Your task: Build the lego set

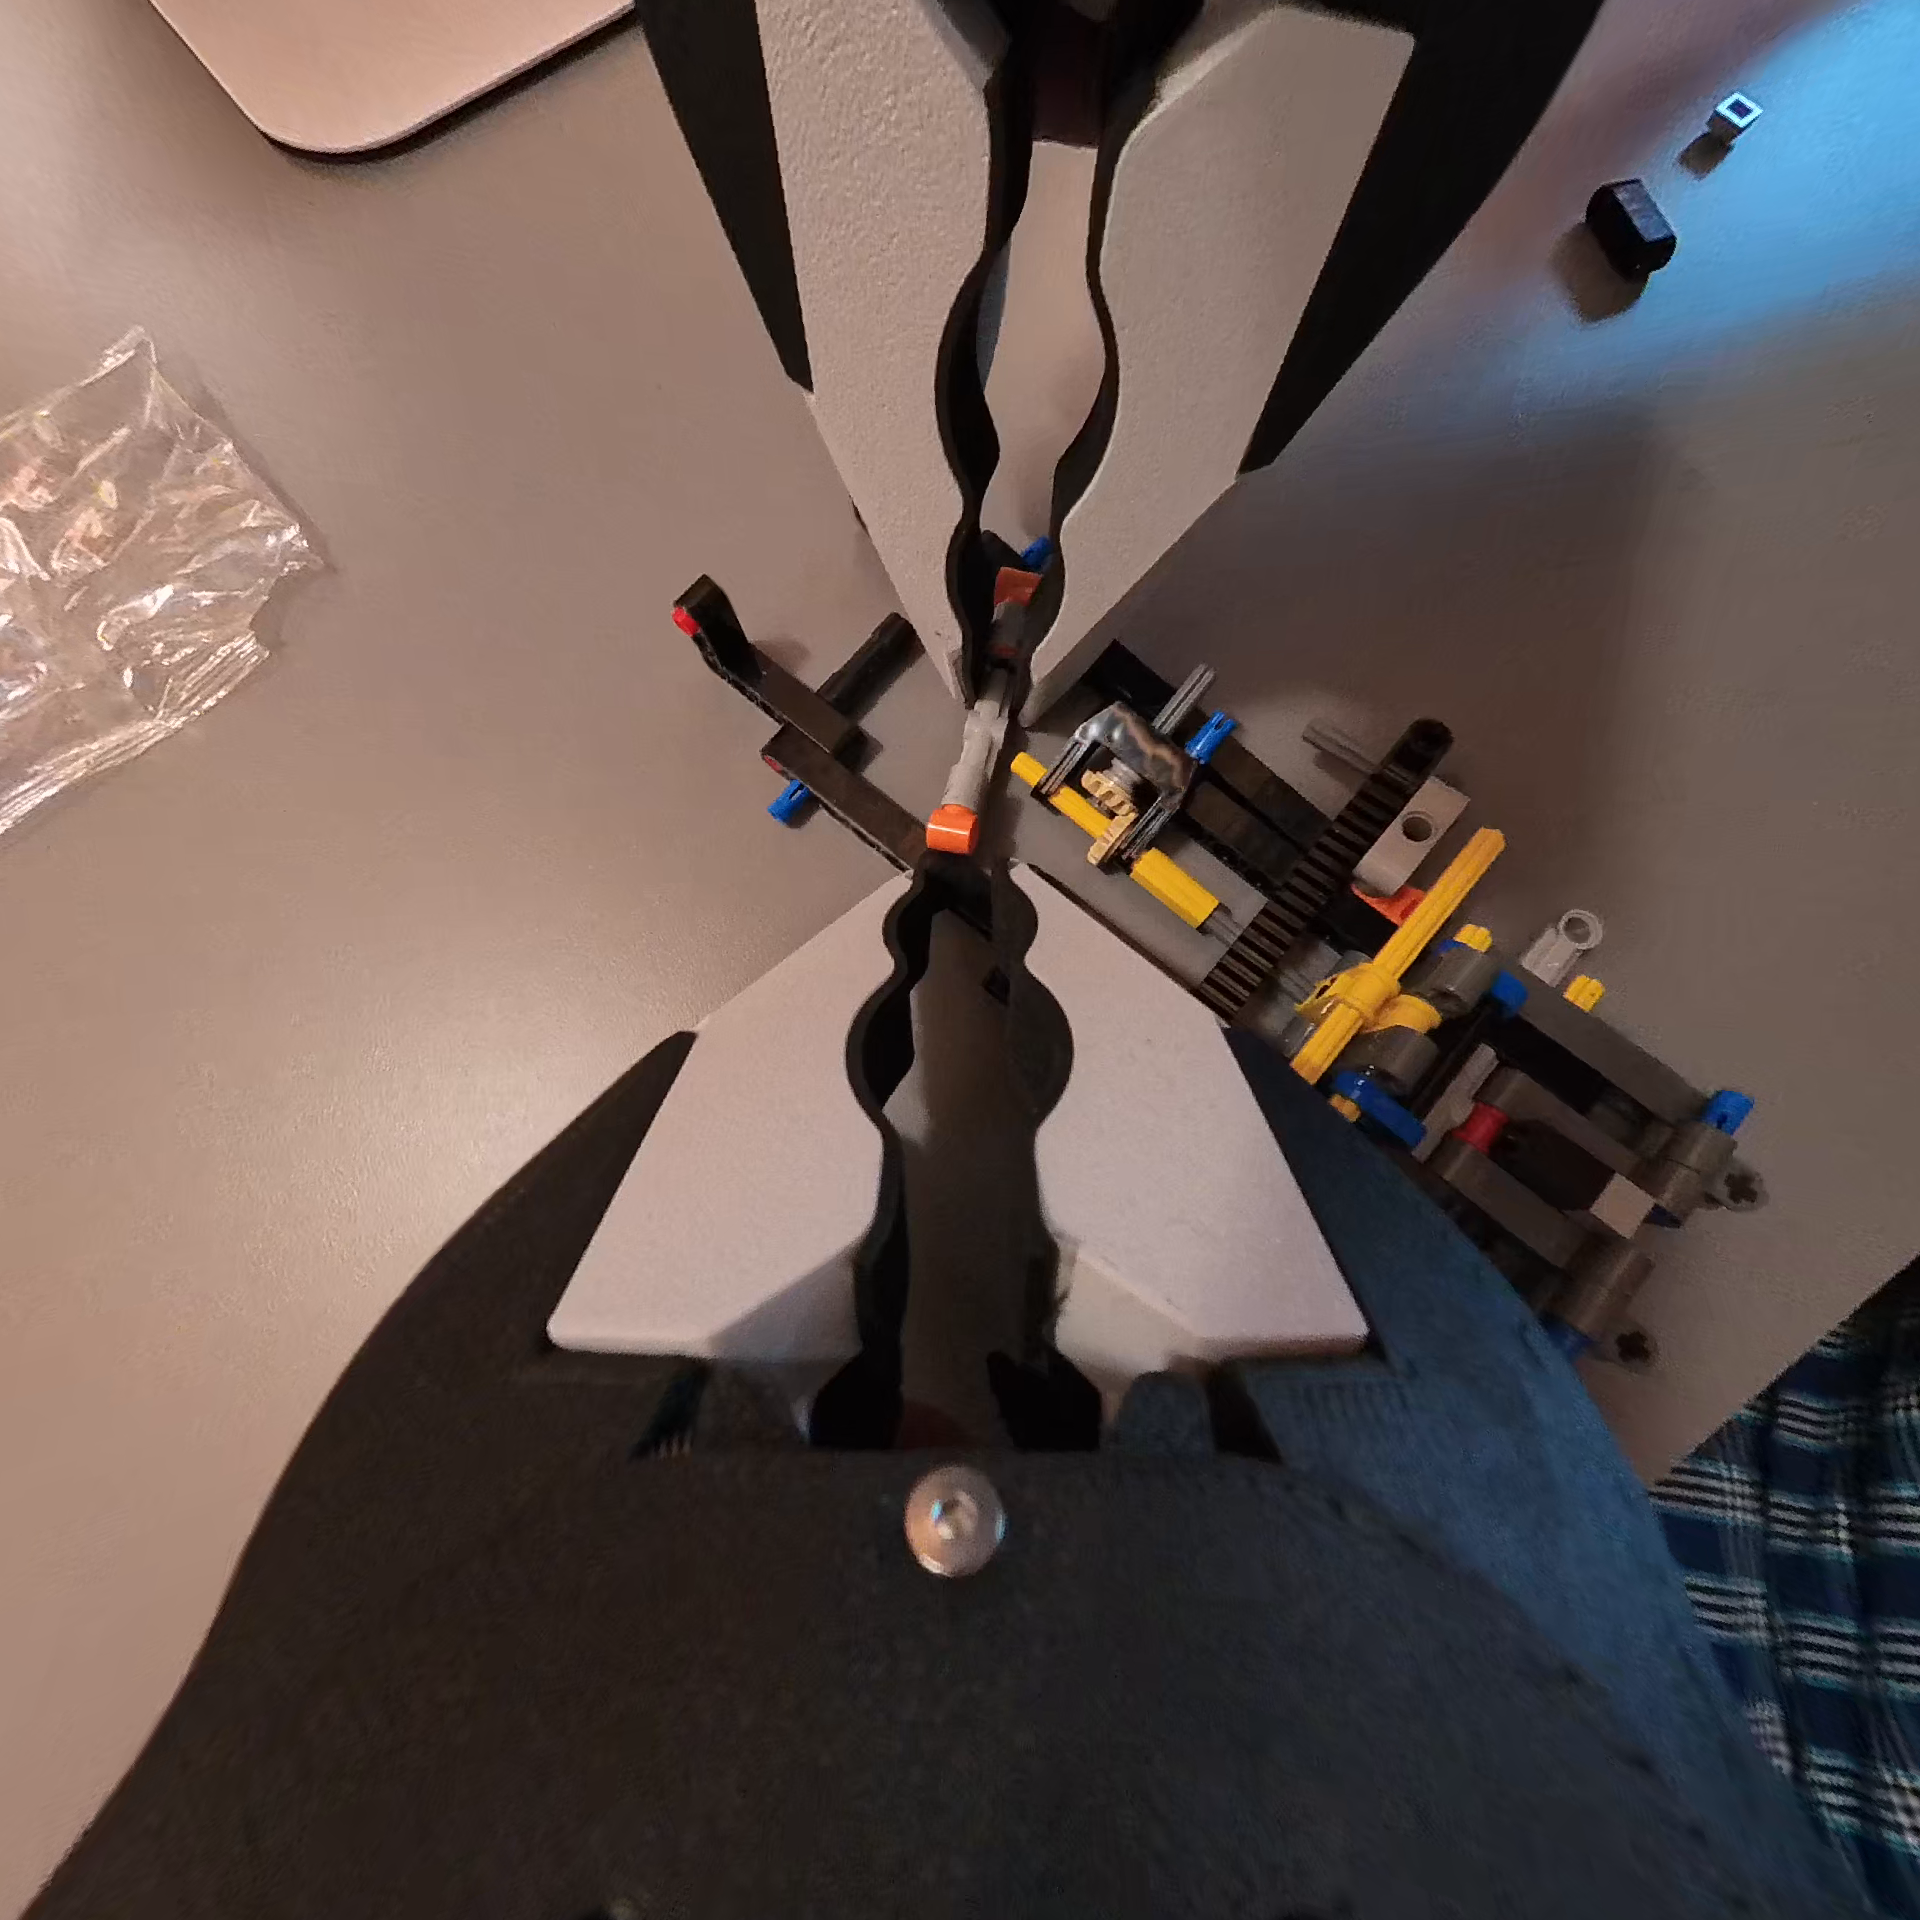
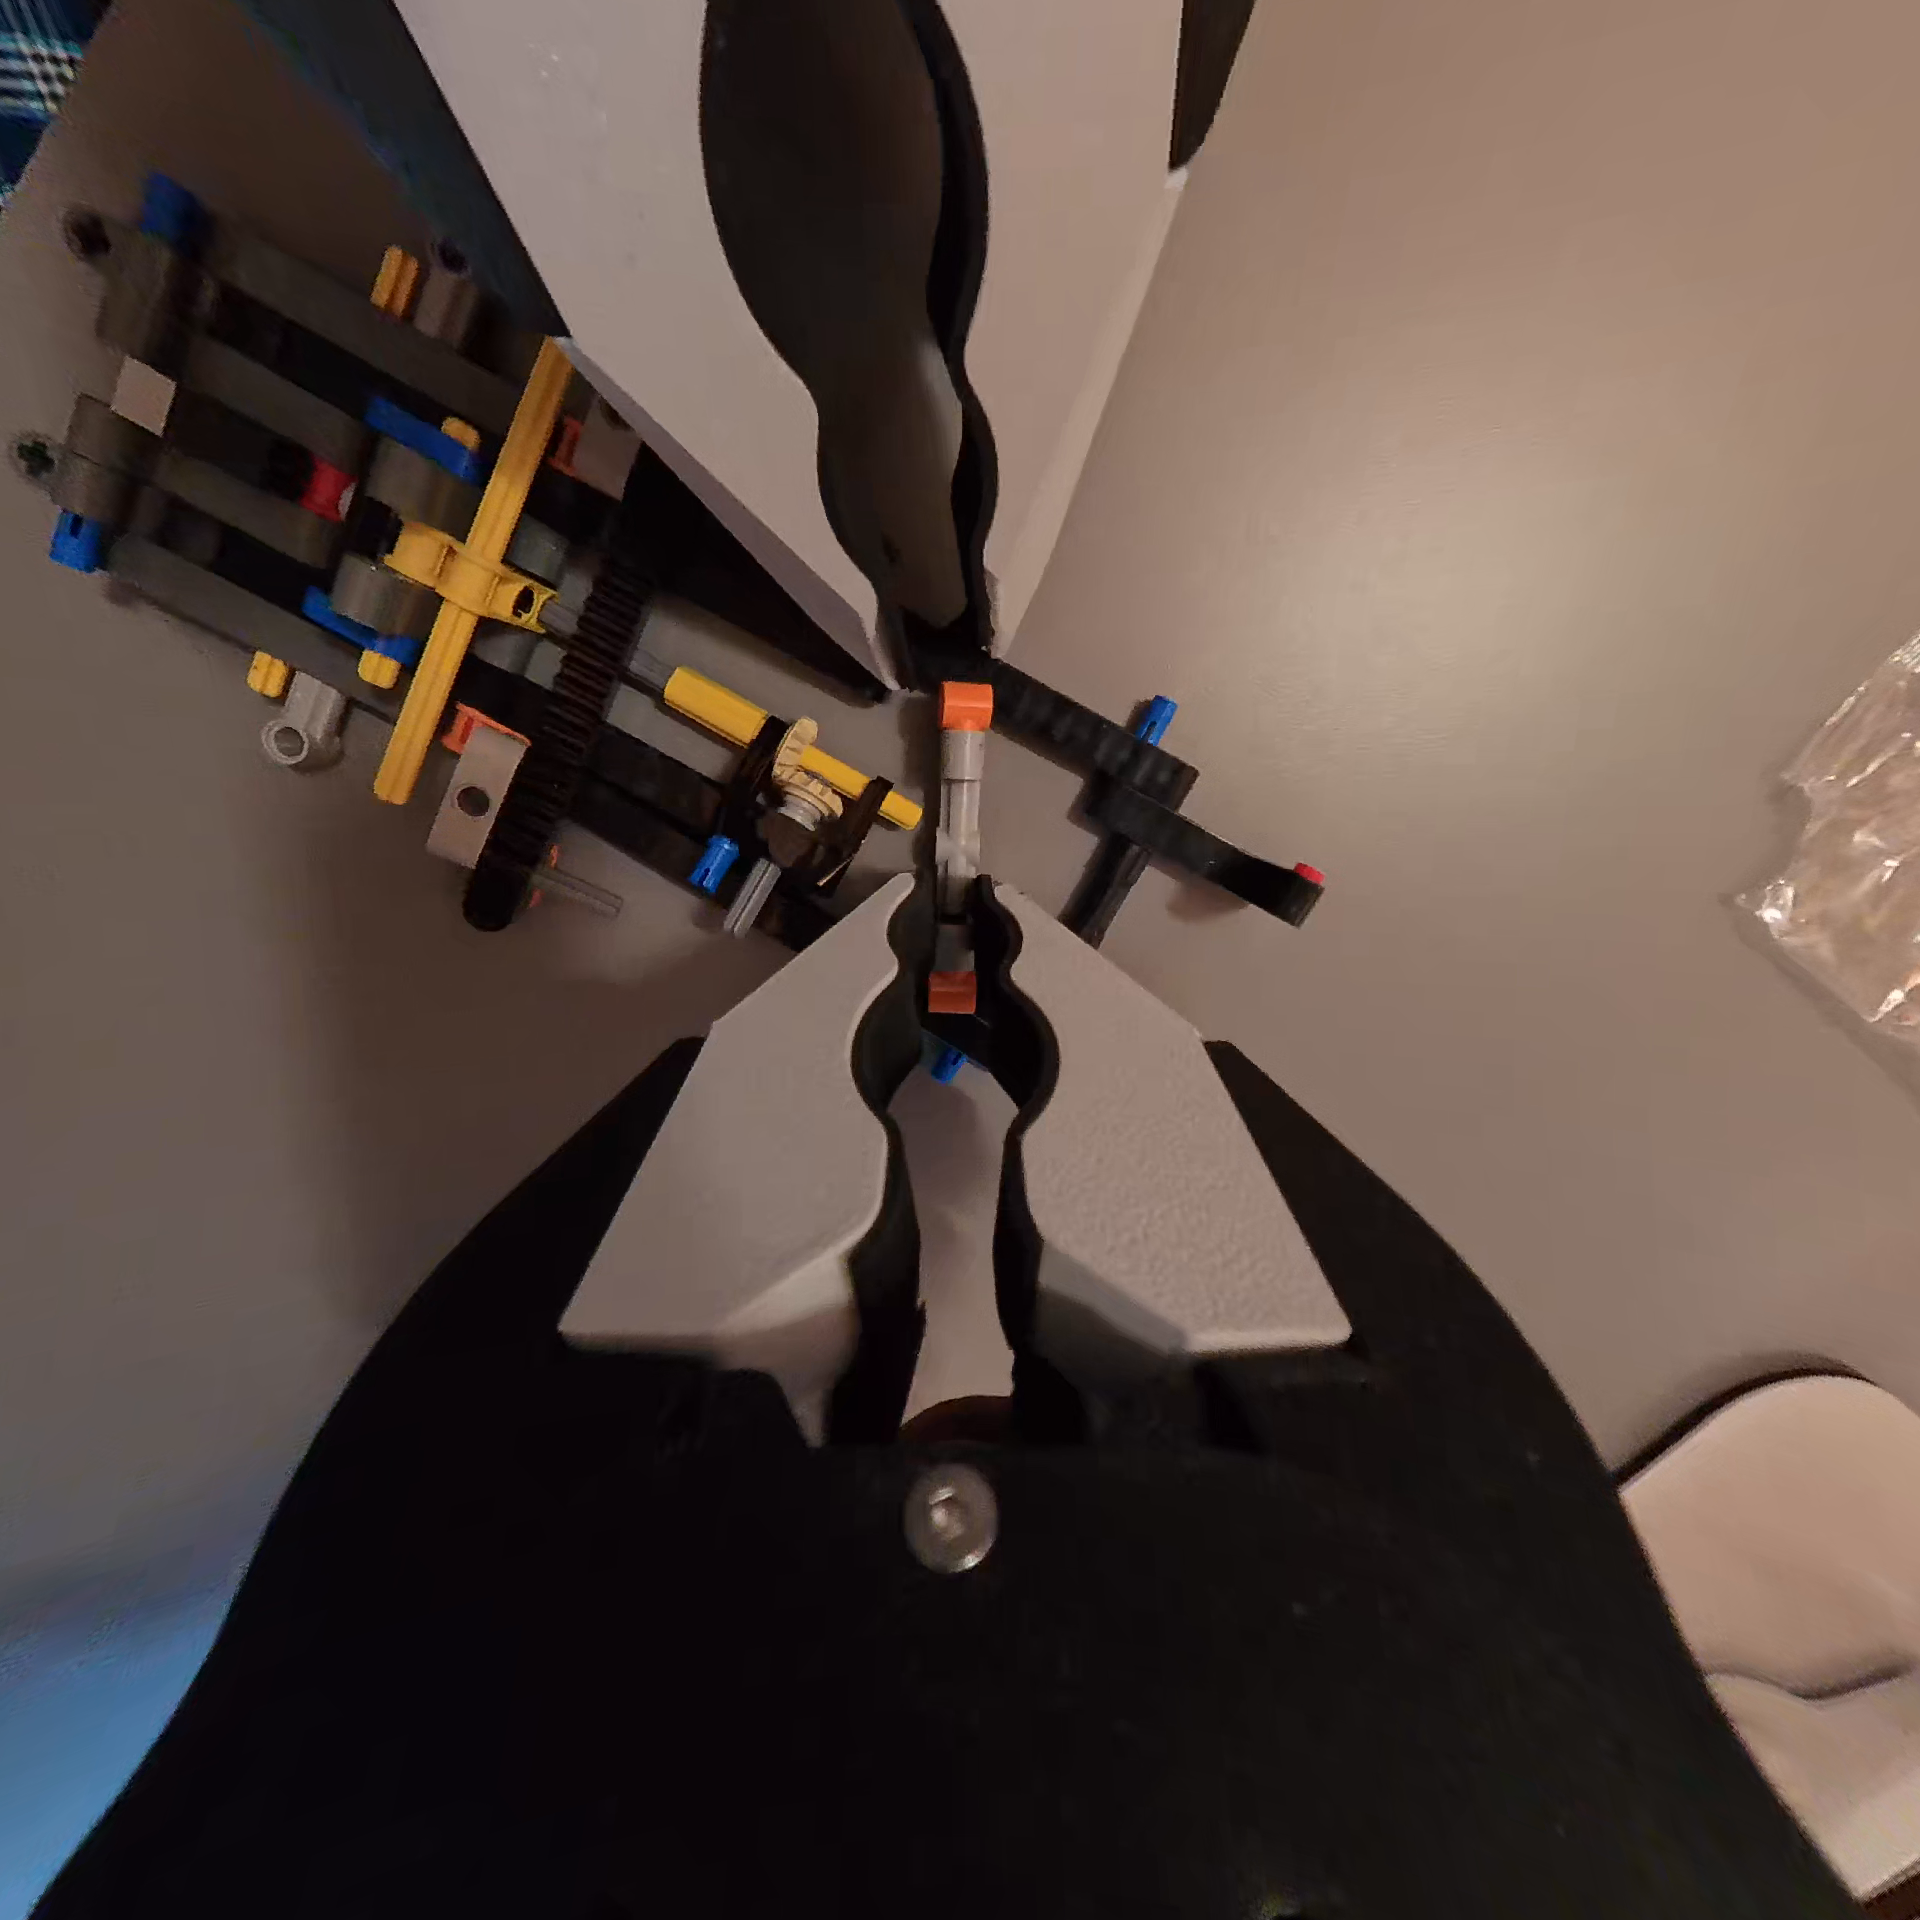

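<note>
Right wrist view: right gripper (image 2: 951, 904) clenched on slim grey lego axle with orange end caps (image 2: 961, 790), long axis running straight ahead from its fingertips. Left gripper (image 2: 940, 644) opposite, clamped on black lego beam (image 2: 1081, 732) at axle's far cap. Black-grey-yellow lego chassis assembly (image 2: 416, 582) ahead-left.

A grey axle (image 2: 961, 800) with orange ends is held between both grippers. The long black, grey and yellow lego model (image 2: 436, 582) lies flat on the table, left.
</note>
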A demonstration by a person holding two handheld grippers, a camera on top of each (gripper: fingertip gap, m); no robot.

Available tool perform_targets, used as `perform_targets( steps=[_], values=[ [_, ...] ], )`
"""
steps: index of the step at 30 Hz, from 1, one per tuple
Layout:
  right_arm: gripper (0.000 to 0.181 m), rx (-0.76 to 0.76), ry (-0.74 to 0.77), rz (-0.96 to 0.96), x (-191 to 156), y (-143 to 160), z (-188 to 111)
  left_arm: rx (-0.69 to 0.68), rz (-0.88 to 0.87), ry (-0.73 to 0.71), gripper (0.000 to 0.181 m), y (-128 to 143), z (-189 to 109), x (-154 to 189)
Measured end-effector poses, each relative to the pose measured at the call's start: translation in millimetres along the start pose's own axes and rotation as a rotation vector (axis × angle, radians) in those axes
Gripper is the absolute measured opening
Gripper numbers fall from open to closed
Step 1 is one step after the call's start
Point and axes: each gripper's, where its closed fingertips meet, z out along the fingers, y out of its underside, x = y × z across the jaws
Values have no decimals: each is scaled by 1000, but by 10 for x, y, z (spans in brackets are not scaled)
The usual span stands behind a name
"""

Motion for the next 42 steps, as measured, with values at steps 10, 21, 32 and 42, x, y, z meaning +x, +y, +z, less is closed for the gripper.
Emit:
perform_targets(
  steps=[10,21,32,42],
  values=[
    [3,27,36,-151,18,-40,10,-8,-24,1,9,21,-17,-17],
    [3,120,-12,-106,21,-107,34,2,-57,4,12,63,-6,-29],
    [4,131,45,-16,-21,-151,49,15,-57,17,12,94,-62,0],
    [3,140,68,34,-16,-153,47,-6,-55,76,23,147,-121,100]
  ],
)
